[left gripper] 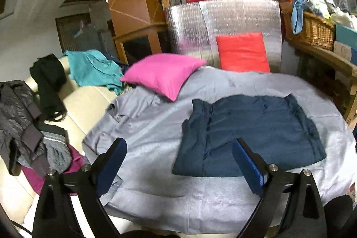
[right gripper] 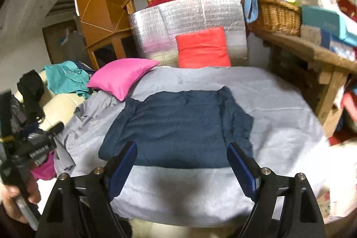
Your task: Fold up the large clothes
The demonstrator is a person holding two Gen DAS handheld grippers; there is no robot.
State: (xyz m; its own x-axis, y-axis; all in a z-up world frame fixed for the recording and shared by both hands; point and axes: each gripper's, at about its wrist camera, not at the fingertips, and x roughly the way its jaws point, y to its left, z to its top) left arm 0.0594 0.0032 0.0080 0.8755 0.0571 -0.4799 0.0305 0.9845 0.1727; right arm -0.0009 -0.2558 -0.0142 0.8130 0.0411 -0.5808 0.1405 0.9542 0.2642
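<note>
Lying folded near the middle of the grey bedsheet (right gripper: 279,104): dark navy-blue garment (right gripper: 178,124), sleeves indistinct | left gripper (left gripper: 179,158) spread wide, empty, above the sheet's near-left edge | right gripper (right gripper: 181,162) spread wide, empty, above the garment's near hem | pink square cushion (right gripper: 121,77) at far-left corner, partly overhanging

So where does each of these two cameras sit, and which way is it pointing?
Left wrist: sits on the left gripper, looking forward and down over the grey sheet at the navy garment; its own two open fingers show.
Right wrist: sits on the right gripper, facing the same bed; its open fingers show, and the person's left hand holding the other gripper at far left.
Shared: navy garment, pink pillow, red pillow, silver panel, wicker basket.
</note>
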